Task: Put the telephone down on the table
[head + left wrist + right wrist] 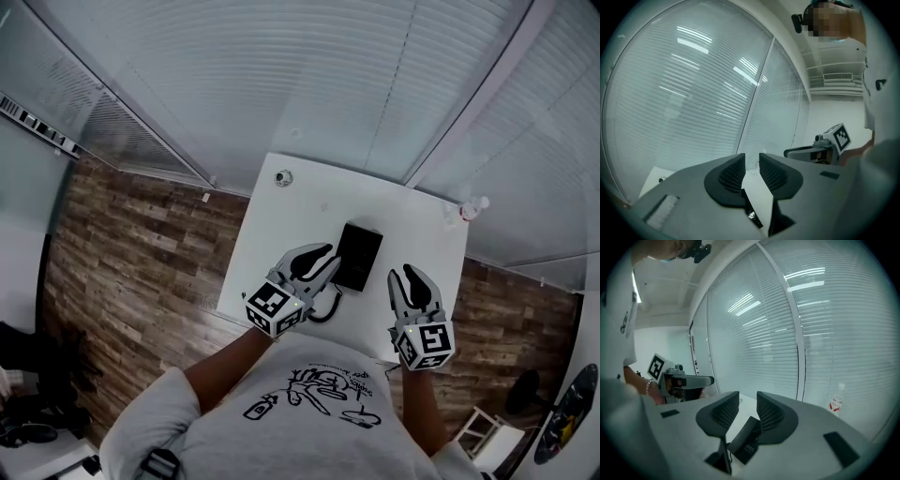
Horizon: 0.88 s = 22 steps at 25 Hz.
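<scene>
**Telephone down on the desk, both grippers empty**

We see the black telephone [359, 255] lying flat on the white desk [309, 202], about mid-desk and slightly toward the near edge. Its black cord [323, 311] loops off the near left end toward the near edge.

Left gripper [328, 257]: held up above the desk. In the head view it sits over the telephone's left side and the cord. Its fingers [733, 176] are drawn close with a slim gap left. Only bare desk shows through the gap, and nothing is pinched.

Right gripper [404, 274]: also raised, to the right of the telephone and near the near right corner. Its fingers [773, 416] stand a little apart and pinch nothing. In the right gripper view the telephone shows below them, clear of both pads.

Each gripper view catches the other gripper off to one side, both pointing toward the window blinds [281, 66].

Other items:
- A small clear bottle [473, 208] with a red label stands at the far right corner.
- A small round object [283, 176] sits near the far left corner; we cannot tell what it is.
- There is wood-plank floor [141, 244] to the left of the desk.
</scene>
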Each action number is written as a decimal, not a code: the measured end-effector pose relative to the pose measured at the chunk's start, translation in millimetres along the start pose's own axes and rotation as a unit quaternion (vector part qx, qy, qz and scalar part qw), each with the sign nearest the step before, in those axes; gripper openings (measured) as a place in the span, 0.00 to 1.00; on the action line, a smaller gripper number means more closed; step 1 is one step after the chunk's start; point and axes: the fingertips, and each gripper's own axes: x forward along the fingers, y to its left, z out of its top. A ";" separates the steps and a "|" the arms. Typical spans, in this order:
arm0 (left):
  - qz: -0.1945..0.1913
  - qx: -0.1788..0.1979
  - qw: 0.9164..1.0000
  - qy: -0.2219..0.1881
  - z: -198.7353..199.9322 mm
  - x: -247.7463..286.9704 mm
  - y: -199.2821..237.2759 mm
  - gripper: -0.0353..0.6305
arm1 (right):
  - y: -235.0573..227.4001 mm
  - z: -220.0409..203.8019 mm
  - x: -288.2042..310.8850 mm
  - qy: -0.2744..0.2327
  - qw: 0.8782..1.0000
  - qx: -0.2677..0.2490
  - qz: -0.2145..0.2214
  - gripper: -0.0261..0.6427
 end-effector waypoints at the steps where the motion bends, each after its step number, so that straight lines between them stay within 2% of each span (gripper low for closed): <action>1: 0.000 0.006 1.000 -0.006 8.2 -2.2 -3.9 0.18 | 2.3 7.9 -3.2 -0.006 1.000 -0.003 0.001 0.20; 6: 0.001 0.030 0.999 -0.037 43.5 -14.8 -23.4 0.15 | 12.7 41.3 -20.4 -0.037 0.999 -0.017 -0.007 0.19; 11: -0.006 0.080 0.995 -0.054 68.0 -22.3 -46.3 0.14 | 25.9 66.3 -35.7 -0.056 0.998 -0.042 -0.010 0.17; 13: -0.003 0.084 0.995 -0.050 71.8 -25.9 -51.0 0.14 | 30.7 76.6 -42.4 -0.061 0.996 -0.064 -0.012 0.16; 15: -0.001 0.083 0.994 -0.067 84.6 -31.1 -56.2 0.14 | 35.8 85.3 -49.1 -0.067 0.994 -0.079 -0.015 0.16; 18: 0.006 0.085 0.992 -0.089 101.7 -38.0 -61.5 0.14 | 39.9 93.7 -56.6 -0.074 0.993 -0.085 -0.019 0.15; 22: 0.014 0.088 0.991 -0.095 109.8 -41.2 -61.9 0.13 | 39.9 96.5 -59.2 -0.075 0.994 -0.081 -0.024 0.14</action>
